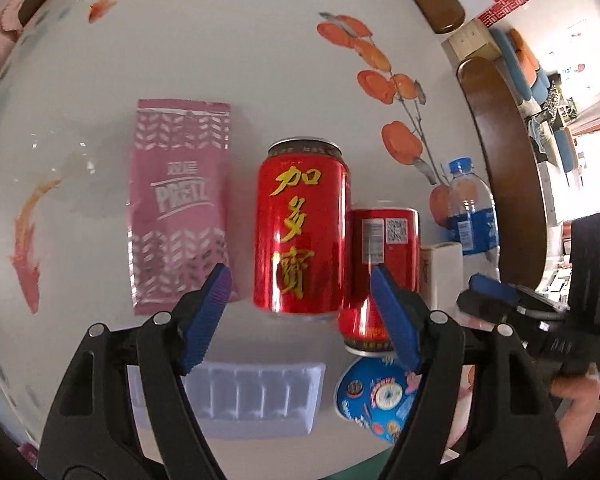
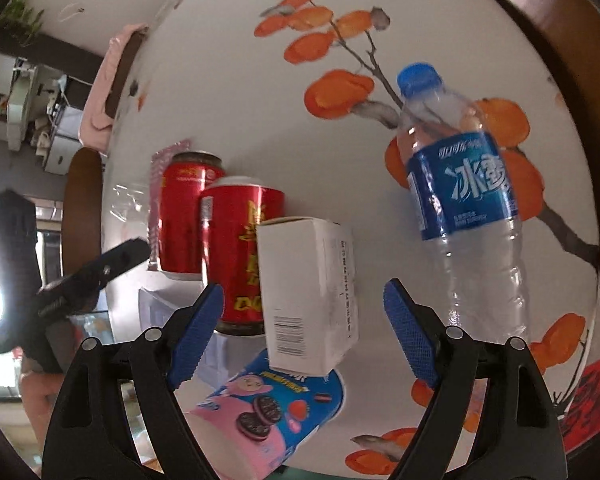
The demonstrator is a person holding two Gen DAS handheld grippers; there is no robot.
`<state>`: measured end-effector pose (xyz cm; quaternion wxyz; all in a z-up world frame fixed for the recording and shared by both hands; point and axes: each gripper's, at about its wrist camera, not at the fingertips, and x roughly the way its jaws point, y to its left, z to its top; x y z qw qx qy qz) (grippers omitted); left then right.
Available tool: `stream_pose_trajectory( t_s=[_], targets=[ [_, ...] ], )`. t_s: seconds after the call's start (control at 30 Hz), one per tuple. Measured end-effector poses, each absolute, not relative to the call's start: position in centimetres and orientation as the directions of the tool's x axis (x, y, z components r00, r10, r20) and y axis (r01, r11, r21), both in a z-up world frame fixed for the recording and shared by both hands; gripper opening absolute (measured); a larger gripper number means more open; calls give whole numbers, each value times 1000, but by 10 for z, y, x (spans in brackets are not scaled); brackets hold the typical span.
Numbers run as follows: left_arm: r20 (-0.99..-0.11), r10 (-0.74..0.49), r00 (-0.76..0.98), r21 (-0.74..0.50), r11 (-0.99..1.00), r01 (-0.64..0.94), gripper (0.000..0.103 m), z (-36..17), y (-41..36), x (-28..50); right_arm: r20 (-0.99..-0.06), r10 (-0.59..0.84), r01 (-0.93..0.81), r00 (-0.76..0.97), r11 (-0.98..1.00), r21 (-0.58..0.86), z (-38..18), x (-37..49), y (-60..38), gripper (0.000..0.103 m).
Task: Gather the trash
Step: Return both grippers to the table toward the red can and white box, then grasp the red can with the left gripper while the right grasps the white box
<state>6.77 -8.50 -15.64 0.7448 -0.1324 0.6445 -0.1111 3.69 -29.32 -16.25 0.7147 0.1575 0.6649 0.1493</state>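
Trash on the tabletop (image 1: 236, 60), left to right: one pink wrapper (image 1: 180, 204) lying lengthwise, two upright red cans (image 1: 302, 228), one upright white box (image 2: 306, 292), one upright water bottle (image 2: 466, 204). Left claw (image 1: 300, 316) and right claw (image 2: 304, 332) gape empty above.

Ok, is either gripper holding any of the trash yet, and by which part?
Nothing is held. The left gripper stands open above the red can; the right gripper stands open above the white box, pads clear of it.
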Motion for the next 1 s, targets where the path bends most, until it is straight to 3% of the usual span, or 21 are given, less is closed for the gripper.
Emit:
stream_pose_trajectory(
  t_s=[0.17, 0.3, 0.37, 0.43, 0.5, 0.57, 1.0],
  targets=[
    [-950, -292, 109, -295, 956, -11, 70, -172, -89, 79, -907, 420, 2, 38, 907, 421, -178, 40, -288, 81],
    [-950, -299, 89, -302, 953, -23, 81, -182, -90, 82, -921, 388, -19, 32, 922, 388, -183, 40, -286, 77],
    [-948, -310, 74, -313, 949, -27, 82, -188, -94, 82, -925, 378, -29, 34, 926, 377, -183, 41, -285, 72],
    [-951, -304, 50, -306, 952, -21, 80, -195, -100, 81, -921, 389, -55, 30, 920, 387, -183, 43, -280, 58],
    [-955, -291, 62, -293, 956, -21, 74, -197, -102, 79, -909, 417, -34, 22, 909, 416, -184, 44, -281, 52],
    [-938, -345, 44, -346, 937, -39, 65, -202, -101, 76, -910, 415, -29, 28, 910, 414, -183, 44, -281, 50],
    [-935, -313, 164, -321, 947, -28, 65, -159, -81, 66, -886, 440, -36, 148, 897, 440, -134, 48, -303, 44]
  ],
)
